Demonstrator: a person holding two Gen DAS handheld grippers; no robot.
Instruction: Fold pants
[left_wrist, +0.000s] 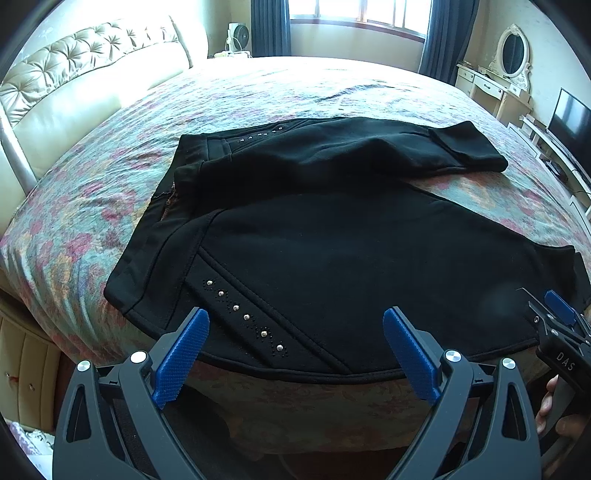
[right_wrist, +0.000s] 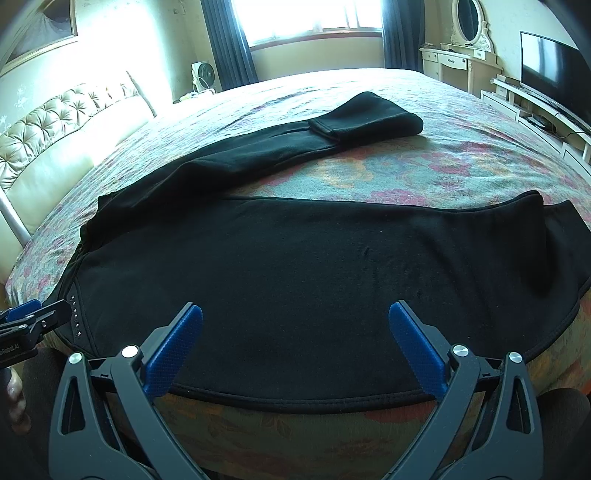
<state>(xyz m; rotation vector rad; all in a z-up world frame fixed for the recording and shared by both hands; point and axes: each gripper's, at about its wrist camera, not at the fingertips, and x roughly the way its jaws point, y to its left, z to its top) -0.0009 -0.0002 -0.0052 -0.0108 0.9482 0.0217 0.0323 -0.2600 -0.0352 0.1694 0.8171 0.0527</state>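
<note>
Black pants lie spread on the floral bed cover, waistband to the left and both legs running right. The near leg reaches the bed's front edge; the far leg's end is folded back on itself. A row of silver studs marks the near hip. My left gripper hangs open just above the pants' near hem by the studs, holding nothing. My right gripper is open too, over the near leg's hem. The right gripper's tip shows at the left wrist view's right edge, and the left gripper's tip shows at the right wrist view's left edge.
The bed has a tufted cream headboard on the left. A dresser with an oval mirror and a TV on a low white unit stand at the right. A small fan sits beneath the curtained window.
</note>
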